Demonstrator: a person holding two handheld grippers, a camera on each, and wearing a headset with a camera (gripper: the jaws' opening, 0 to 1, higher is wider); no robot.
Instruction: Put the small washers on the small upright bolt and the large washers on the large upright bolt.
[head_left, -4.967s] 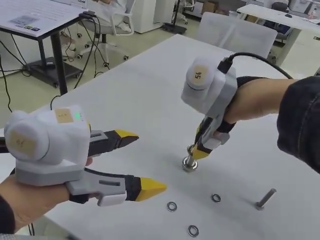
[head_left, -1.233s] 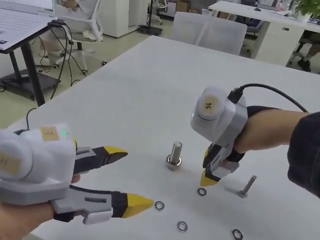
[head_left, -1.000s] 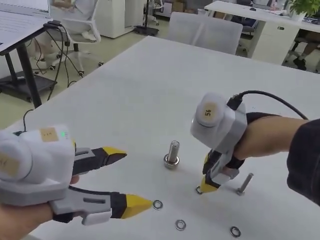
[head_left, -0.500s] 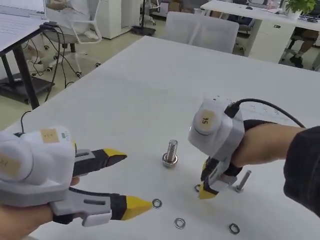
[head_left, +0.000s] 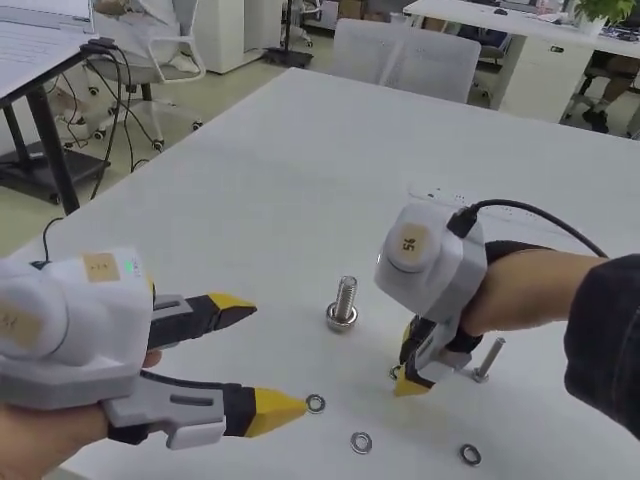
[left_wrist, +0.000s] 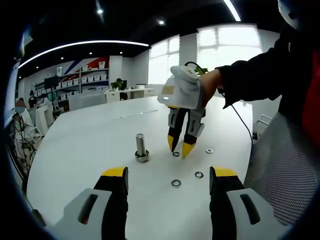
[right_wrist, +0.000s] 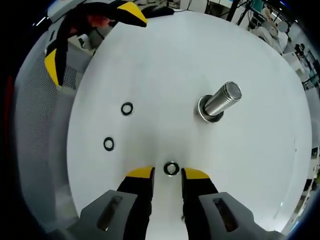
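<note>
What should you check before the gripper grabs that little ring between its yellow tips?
1. Washer sits between the right gripper's jaws: ok.
2. That gripper is open: ok.
3. Washer lies flat on the table: ok.
4. Left gripper is open and off to the side: ok.
5. Small bolt stands straight: cannot tell, it looks tilted in the head view.
</note>
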